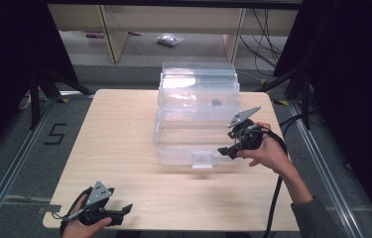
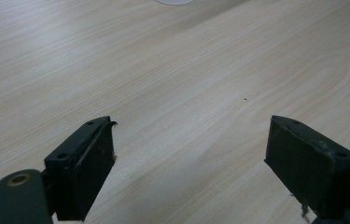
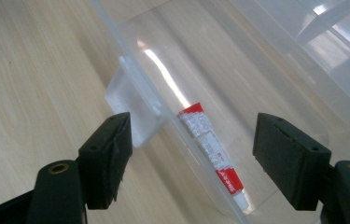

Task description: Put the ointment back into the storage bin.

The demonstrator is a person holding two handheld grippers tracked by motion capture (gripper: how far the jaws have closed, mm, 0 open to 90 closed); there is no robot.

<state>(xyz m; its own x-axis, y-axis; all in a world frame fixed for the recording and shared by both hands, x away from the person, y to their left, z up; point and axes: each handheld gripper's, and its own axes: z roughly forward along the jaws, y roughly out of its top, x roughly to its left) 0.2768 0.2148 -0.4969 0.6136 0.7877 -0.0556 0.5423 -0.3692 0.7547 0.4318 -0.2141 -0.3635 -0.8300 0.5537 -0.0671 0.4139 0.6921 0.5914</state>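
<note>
My left tongs (image 1: pixel 124 209) hover released over the bench's (image 1: pixel 124 129) near edge. Farther out, my right tongs (image 3: pixel 191 154) gape wide, gripping nothing, straddling the clear box's (image 1: pixel 197 106) front wall; the red-and-white tube (image 3: pixel 210 147) lies just inside it.

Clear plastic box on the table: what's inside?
A red-and-white tube lies inside the clear plastic storage box, along its front wall near the latch tab. In the high view a small dark item shows farther back; glare blurs the rest.
</note>
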